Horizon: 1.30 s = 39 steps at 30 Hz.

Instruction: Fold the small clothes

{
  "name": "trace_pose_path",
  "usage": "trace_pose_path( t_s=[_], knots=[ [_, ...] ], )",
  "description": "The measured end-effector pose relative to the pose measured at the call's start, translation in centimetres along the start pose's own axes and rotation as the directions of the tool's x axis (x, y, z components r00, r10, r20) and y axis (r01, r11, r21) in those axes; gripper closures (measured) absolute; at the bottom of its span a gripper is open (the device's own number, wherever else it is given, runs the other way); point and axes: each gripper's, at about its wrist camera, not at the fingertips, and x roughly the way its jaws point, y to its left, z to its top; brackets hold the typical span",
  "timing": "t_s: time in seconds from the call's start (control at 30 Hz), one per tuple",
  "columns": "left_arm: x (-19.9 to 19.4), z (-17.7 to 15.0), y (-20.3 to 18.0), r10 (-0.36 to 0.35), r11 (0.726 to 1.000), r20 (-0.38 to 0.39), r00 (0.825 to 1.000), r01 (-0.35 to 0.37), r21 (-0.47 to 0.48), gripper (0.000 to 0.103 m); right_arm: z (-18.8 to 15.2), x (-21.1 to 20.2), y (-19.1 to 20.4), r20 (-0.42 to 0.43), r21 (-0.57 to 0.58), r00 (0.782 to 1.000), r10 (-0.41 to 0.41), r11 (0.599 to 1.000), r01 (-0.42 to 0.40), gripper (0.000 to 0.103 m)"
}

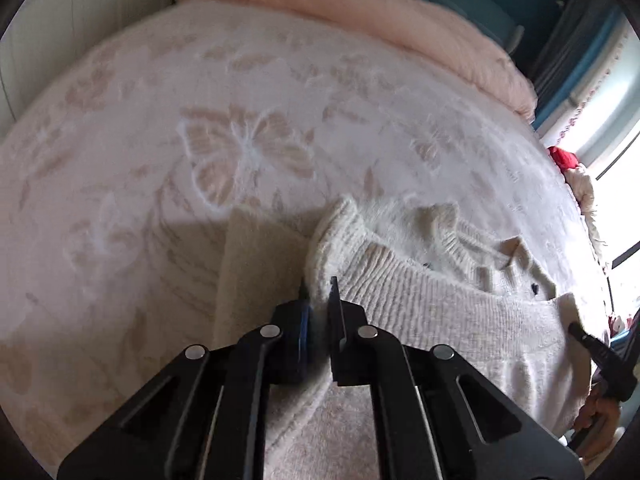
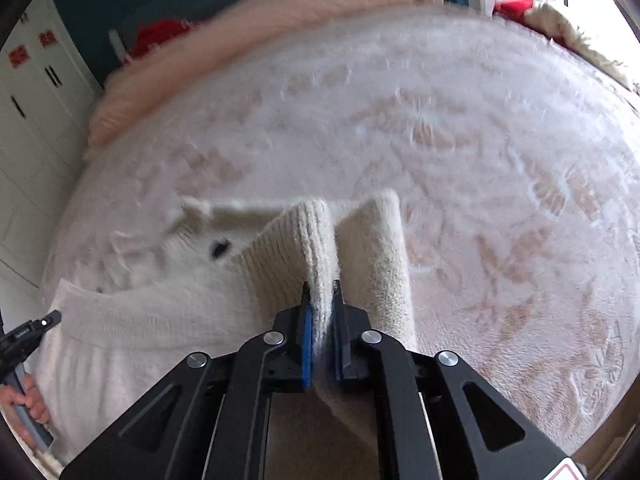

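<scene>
Two grippers pinch one cream knit sweater (image 1: 440, 320) above a fleecy bedspread (image 1: 200, 140).

Both sets of jaws stand nearly closed, only knit between them: the left gripper (image 1: 319, 292) nips the ribbed shoulder edge of the sweater, and the right gripper (image 2: 321, 292) nips a ribbed fold that stands up like a ridge straight ahead of its fingertips. From those pinched edges the sweater spreads out across the bedspread, collar and a small dark button (image 1: 534, 289) beyond the left gripper's grip, a sleeve (image 2: 380, 264) just beside the right gripper's fold. Past the sweater, a butterfly pattern (image 1: 248, 152) marks the bedspread, and a pink blanket (image 1: 360, 12) lies bunched along the bedspread's far edge. Nothing lies between either gripper and the sweater.
</scene>
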Motion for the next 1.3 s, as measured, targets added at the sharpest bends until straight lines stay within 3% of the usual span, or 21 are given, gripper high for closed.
trace_pose_path(
  t_s=[0.13,0.27,0.33,0.4,0.47,0.5,0.53,0.6,0.63,0.67,0.73,0.83,0.93,1.0,1.03,1.1,1.13,1.2,1.23,1.3],
  knots=[
    [-4.0,2.9,-0.5,-0.063,0.998,0.091,0.994,0.065,-0.023,0.097,2.7,-4.6,1.3,0.132,-0.011,0.989,0.06,0.998,-0.059,0.097],
    [-4.4,6.9,-2.4,-0.029,1.0,0.141,0.99,0.029,0.001,0.097,7.0,-5.1,1.7,0.203,0.008,0.978,0.043,0.999,-0.045,0.097],
    [-2.1,8.4,-2.6,0.006,1.0,0.113,0.994,-0.004,-0.018,0.097,7.9,-2.0,1.1,0.161,0.021,0.987,-0.02,1.0,0.017,0.096],
    [1.4,8.4,-2.4,0.062,0.998,0.047,0.997,-0.061,-0.017,0.096,7.3,3.2,-0.4,0.032,0.047,0.998,-0.06,0.997,0.059,0.096],
    [5.2,7.4,-1.8,0.134,0.991,-0.041,0.99,-0.134,-0.001,0.095,5.9,7.1,-1.4,-0.087,0.053,0.992,-0.091,0.994,0.096,0.095],
    [7.1,6.2,-1.4,0.173,0.985,-0.102,0.98,-0.172,0.014,0.093,5.4,7.6,-1.5,-0.098,0.05,0.99,-0.097,0.993,0.102,0.094],
    [7.5,5.3,-1.1,0.186,0.982,-0.104,0.977,-0.186,0.015,0.091,4.9,6.5,-1.2,-0.046,0.055,0.994,-0.099,0.993,0.101,0.09],
    [5.6,4.5,-0.8,0.165,0.986,-0.018,0.986,-0.166,-0.021,0.081,4.8,4.4,-0.7,0.016,0.053,0.994,-0.111,0.992,0.11,0.079],
    [4.5,4.3,-0.6,0.172,0.984,0.003,0.985,-0.172,-0.041,0.061,4.9,2.8,0.0,0.058,0.037,0.99,-0.132,0.991,0.13,0.075],
    [2.8,4.1,-0.6,0.178,0.982,0.027,0.984,-0.175,-0.069,0.051,4.8,1.3,0.8,0.098,0.02,0.985,-0.14,0.99,0.138,0.075],
    [0.5,3.8,-0.9,0.134,0.987,0.08,0.988,-0.126,-0.096,0.051,4.4,-1.0,3.1,0.142,-0.023,0.988,-0.064,0.997,0.068,0.075],
    [-2.2,2.1,-3.0,0.014,0.992,0.094,0.995,-0.002,-0.13,0.04,2.4,-1.0,7.9,0.074,-0.081,0.993,0.092,0.993,-0.086,0.075],
    [-2.4,-1.0,-5.1,-0.045,0.994,0.049,0.998,0.049,-0.095,0.04,-2.1,0.0,13.2,-0.053,-0.105,0.972,0.228,0.967,-0.232,0.077],
    [-1.8,-3.8,-6.0,-0.02,1.0,-0.001,1.0,0.02,-0.012,0.04,-5.1,0.5,15.6,-0.112,-0.178,0.965,0.235,0.951,-0.252,0.077],
    [-1.4,-4.9,-5.9,0.011,1.0,-0.026,1.0,-0.01,0.021,0.04,-6.9,0.9,16.5,-0.137,-0.251,0.97,0.2,0.94,-0.229,0.081],
    [-0.3,-7.1,-4.6,0.069,0.995,-0.055,0.996,-0.065,0.077,0.044,-9.1,1.6,15.8,-0.134,-0.34,0.981,0.141,0.923,-0.179,0.088],
    [-0.4,-7.9,-3.8,0.051,0.993,-0.033,0.998,-0.047,0.105,0.046,-9.6,1.3,14.1,-0.112,-0.335,0.977,0.18,0.919,-0.207,0.089],
    [-1.1,-8.4,-3.4,0.038,0.989,-0.01,0.999,-0.036,0.141,0.047,-8.9,0.3,11.9,-0.118,-0.286,0.979,0.164,0.939,-0.192,0.096],
    [-1.6,-8.2,-3.5,0.052,0.988,-0.016,0.999,-0.049,0.146,0.047,-8.5,0.1,11.3,-0.124,-0.258,0.981,0.149,0.95,-0.177,0.095],
    [-3.2,-7.9,-3.2,0.042,0.994,-0.018,0.999,-0.04,0.098,0.043,-7.8,-2.3,9.0,-0.112,-0.158,0.985,0.133,0.976,-0.15,0.084]
  ],
)
